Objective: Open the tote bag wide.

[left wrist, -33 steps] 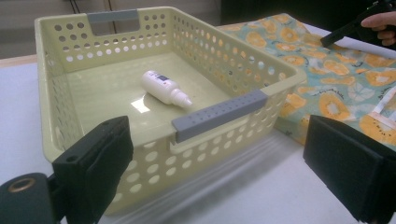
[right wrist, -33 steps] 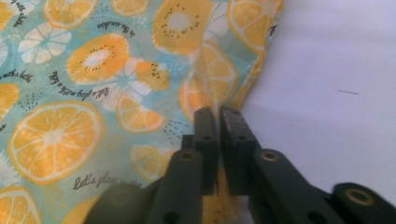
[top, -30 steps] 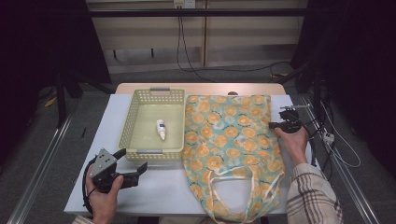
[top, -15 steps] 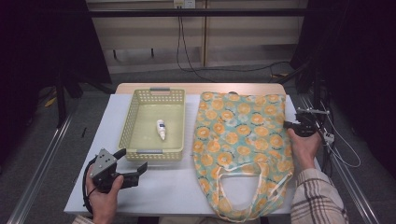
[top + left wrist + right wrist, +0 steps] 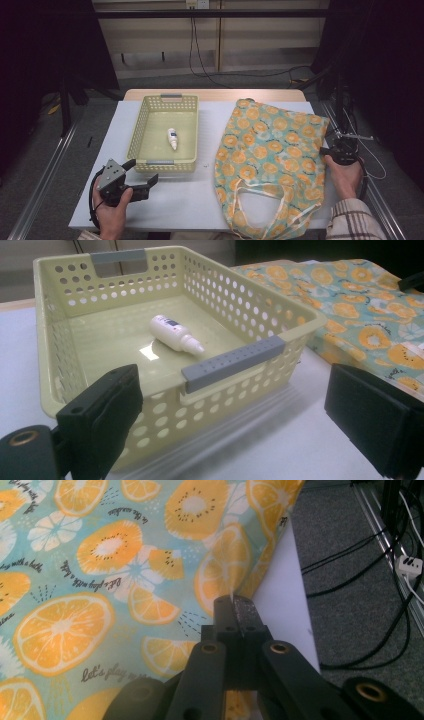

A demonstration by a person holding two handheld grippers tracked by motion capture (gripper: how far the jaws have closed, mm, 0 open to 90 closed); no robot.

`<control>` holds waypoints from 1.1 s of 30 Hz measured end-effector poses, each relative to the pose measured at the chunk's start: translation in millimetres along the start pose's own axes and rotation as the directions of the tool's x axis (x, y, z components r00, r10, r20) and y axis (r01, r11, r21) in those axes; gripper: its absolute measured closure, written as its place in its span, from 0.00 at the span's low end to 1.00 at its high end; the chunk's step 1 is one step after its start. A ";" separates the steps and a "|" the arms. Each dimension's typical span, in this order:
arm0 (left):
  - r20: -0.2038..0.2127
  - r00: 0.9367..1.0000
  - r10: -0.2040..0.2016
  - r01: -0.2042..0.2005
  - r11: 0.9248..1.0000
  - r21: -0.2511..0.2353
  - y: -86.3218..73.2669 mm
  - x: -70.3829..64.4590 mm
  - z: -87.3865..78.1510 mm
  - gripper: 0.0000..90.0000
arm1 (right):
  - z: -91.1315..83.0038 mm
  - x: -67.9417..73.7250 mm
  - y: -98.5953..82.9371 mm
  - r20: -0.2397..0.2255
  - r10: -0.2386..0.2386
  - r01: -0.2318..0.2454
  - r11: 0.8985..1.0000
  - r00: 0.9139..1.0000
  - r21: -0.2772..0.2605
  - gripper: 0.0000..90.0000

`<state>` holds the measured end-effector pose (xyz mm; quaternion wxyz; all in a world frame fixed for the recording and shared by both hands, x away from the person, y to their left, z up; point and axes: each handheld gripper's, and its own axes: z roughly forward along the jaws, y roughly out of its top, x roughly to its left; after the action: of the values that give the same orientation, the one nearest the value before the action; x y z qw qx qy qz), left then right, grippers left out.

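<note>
The right gripper point(image 5: 235, 605) pinches the orange-print bag point(image 5: 272, 150) at its edge, seen close in the right gripper view; beside the basket point(image 5: 150, 116), the left gripper point(image 5: 142, 177) stands spread.

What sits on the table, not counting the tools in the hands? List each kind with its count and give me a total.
Basket: 1
Bottle, lying inside the basket: 1
Cloth bag with orange-slice print: 1
Total: 3
</note>
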<state>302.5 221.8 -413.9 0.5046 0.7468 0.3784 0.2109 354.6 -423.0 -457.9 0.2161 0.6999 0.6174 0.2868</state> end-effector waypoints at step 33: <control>-0.010 1.000 0.001 -0.001 1.000 -0.004 -0.1 -0.3 -2.2 0.09 | -28.5 210.6 11.0 -0.378 -0.456 0.456 0.885 0.806 -0.094 0.29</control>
<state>300.8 222.9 -413.1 0.5039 0.7451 0.3800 0.2157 359.0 -218.0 -401.1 0.1511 0.4600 0.7977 0.3595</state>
